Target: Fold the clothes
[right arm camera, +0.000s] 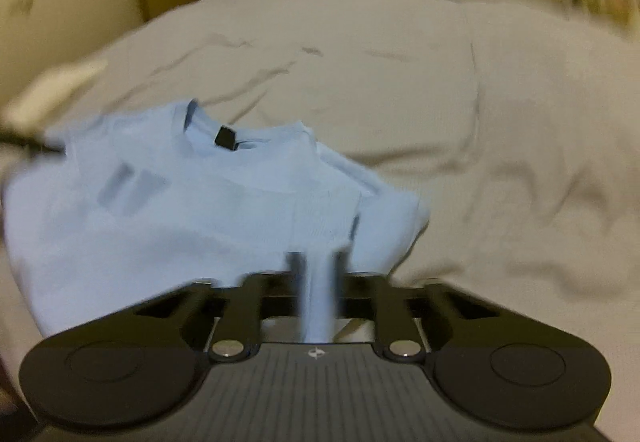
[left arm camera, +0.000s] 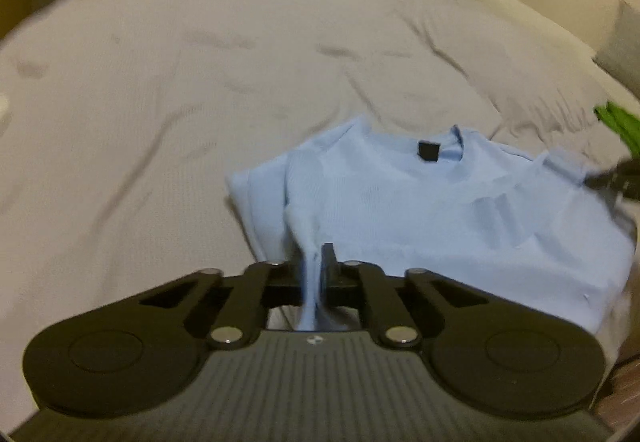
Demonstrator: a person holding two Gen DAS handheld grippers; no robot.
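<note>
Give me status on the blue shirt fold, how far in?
Done: the light blue shirt lies on the bed cover with one side already folded inward, black neck tag up. In hand: the left tongs and right tongs are each shut on a pinch of the near fabric. Left: carrying that edge up toward the collar and flattening. Both views are motion-blurred, so fold neatness is unclear.

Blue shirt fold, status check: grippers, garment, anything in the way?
Left gripper shut on blue shirt hem. Right gripper shut on hem too. Collar end flat on bed. Green item off to the side, not obstructing.
</note>
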